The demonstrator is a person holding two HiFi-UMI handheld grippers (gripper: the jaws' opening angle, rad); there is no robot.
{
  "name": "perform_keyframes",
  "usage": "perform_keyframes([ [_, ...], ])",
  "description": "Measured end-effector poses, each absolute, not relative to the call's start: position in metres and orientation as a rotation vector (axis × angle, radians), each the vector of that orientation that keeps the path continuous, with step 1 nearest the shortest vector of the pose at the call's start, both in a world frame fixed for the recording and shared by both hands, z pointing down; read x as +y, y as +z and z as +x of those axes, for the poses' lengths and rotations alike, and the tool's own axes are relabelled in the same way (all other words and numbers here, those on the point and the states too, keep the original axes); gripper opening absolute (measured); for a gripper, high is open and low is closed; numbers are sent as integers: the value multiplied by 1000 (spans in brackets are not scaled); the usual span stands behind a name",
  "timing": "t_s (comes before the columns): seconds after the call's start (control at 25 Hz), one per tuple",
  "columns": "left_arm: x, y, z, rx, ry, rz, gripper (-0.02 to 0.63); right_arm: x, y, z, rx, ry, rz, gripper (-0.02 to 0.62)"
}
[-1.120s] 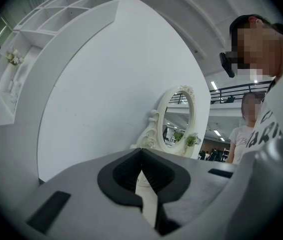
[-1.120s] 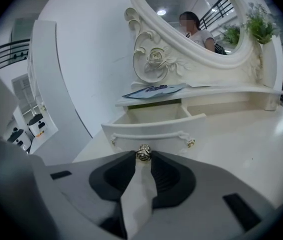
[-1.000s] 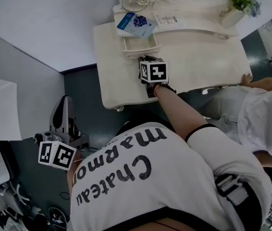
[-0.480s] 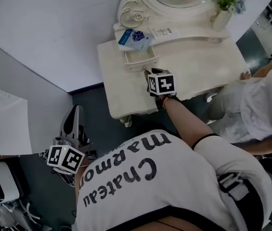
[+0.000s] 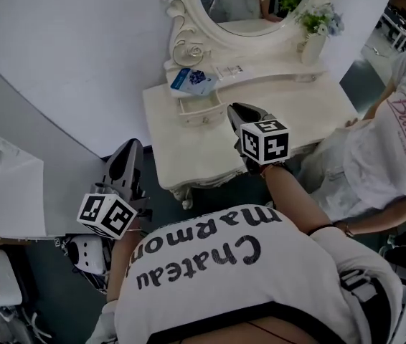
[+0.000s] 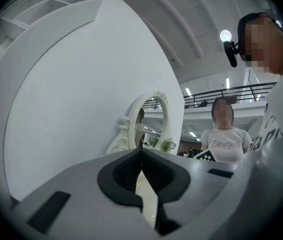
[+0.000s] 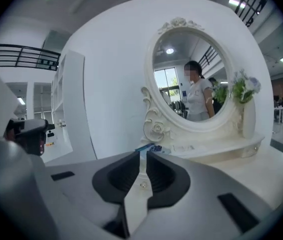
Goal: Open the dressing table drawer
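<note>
The cream dressing table (image 5: 296,99) stands under an oval mirror (image 5: 249,6). Its small drawer (image 5: 196,110) is pulled out at the table's back left, below a blue packet (image 5: 192,81). My right gripper (image 5: 240,111) hangs above the table just right of the drawer and touches nothing. Its jaws have just been closing to a narrow slit with nothing between them; in the right gripper view (image 7: 142,156) the drawer front (image 7: 140,194) shows through that slit. My left gripper (image 5: 131,147) is off the table's left side, above the floor, shut and empty (image 6: 141,151).
A vase of flowers (image 5: 316,31) stands at the table's back right. Another person (image 5: 397,142) sits to the right with a hand (image 5: 350,122) on the table edge. A white wall (image 5: 67,56) curves behind, and a white desk (image 5: 9,192) is at the left.
My right gripper has drawn back from the drawer and risen to its right, jaws narrower. The left gripper has come up beside the table. The drawer stays pulled out.
</note>
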State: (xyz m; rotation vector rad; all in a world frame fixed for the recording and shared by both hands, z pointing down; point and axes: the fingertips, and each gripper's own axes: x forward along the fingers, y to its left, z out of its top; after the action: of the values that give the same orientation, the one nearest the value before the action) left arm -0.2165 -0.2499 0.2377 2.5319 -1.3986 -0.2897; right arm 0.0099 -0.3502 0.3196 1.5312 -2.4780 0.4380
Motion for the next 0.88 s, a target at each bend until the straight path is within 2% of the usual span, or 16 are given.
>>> perform_keyframes([
  [0.4,-212,215,-160,-1460,-356,2512,23,-287,233,31,-2693,243,1447,46],
  [0.88,-145,235,-120,-1524,-361,2424,23,-220,247,63,-2690,222,1338,43],
])
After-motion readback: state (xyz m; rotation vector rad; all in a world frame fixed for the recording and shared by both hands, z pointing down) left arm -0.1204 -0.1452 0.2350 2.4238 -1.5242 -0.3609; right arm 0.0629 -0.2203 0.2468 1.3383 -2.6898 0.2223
